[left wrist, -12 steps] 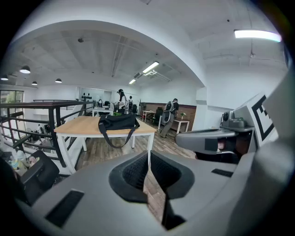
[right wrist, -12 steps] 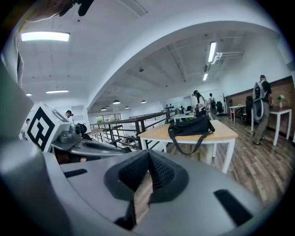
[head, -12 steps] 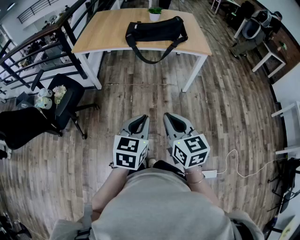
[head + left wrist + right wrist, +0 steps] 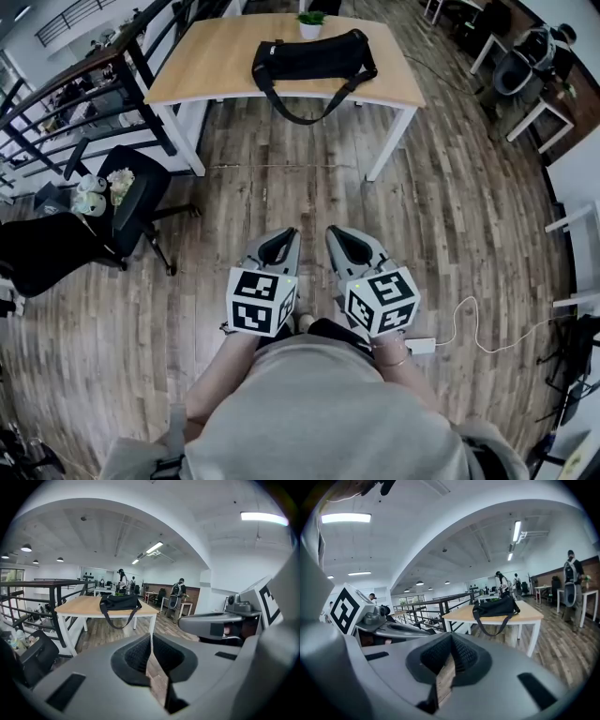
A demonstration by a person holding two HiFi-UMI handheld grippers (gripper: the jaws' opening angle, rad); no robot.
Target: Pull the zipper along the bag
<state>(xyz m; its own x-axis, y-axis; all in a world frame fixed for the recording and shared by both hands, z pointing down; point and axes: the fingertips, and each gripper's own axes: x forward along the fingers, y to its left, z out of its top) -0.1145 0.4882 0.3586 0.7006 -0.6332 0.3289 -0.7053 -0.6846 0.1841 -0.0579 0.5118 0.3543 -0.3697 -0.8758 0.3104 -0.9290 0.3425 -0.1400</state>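
A black bag (image 4: 312, 55) lies on the wooden table (image 4: 216, 66) far ahead, its strap hanging over the near edge. The bag (image 4: 119, 602) shows small in the left gripper view, and the bag (image 4: 495, 606) again in the right gripper view. I cannot make out its zipper at this distance. My left gripper (image 4: 279, 234) and right gripper (image 4: 331, 232) are held side by side close to the person's body, well short of the table. Both are shut with nothing between the jaws.
A small potted plant (image 4: 309, 25) stands behind the bag. A black office chair (image 4: 122, 202) sits left of the table beside a dark railing (image 4: 84, 80). A white cable (image 4: 473, 328) lies on the wood floor at right. People stand far back in the room (image 4: 122, 579).
The view has shifted very slightly; the table and bag sit a touch nearer the top. Both grippers stay together and shut.
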